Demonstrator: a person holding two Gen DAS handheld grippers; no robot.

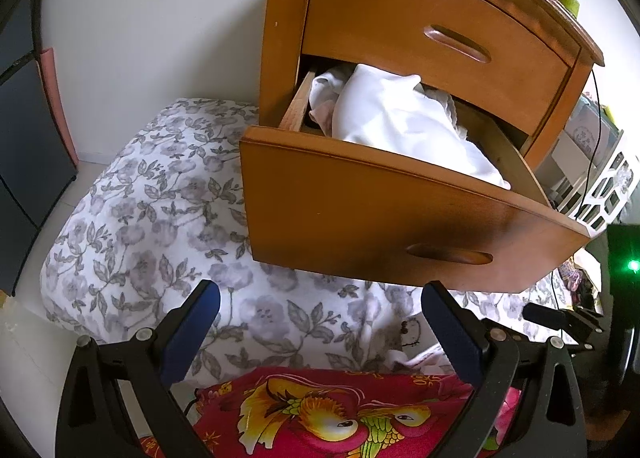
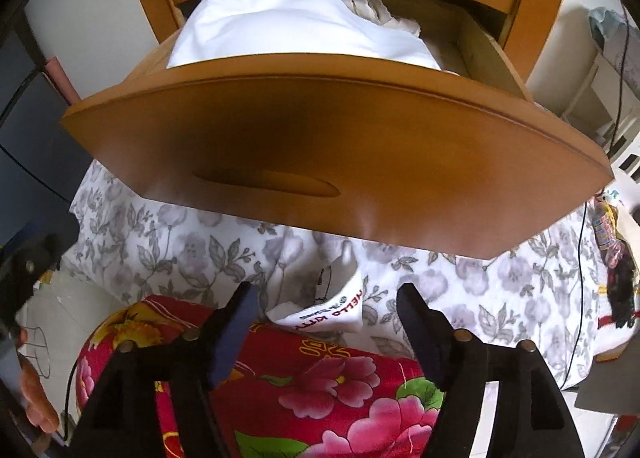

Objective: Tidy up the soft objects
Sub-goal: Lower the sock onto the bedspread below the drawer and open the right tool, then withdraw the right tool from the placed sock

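1. The left gripper, fingers spread and empty, hung at lower centre, well below the open lower drawer.
2. The right gripper, fingers spread and empty, framed the white Hello Kitty cloth on the floral bed, just ahead at centre; the right was nearer.

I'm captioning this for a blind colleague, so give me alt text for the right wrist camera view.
The open right gripper hangs empty over a small white Hello Kitty cloth lying on a floral bedspread. Above it juts an open wooden drawer heaped with white fabric; a red flowered cushion lies nearest the camera.
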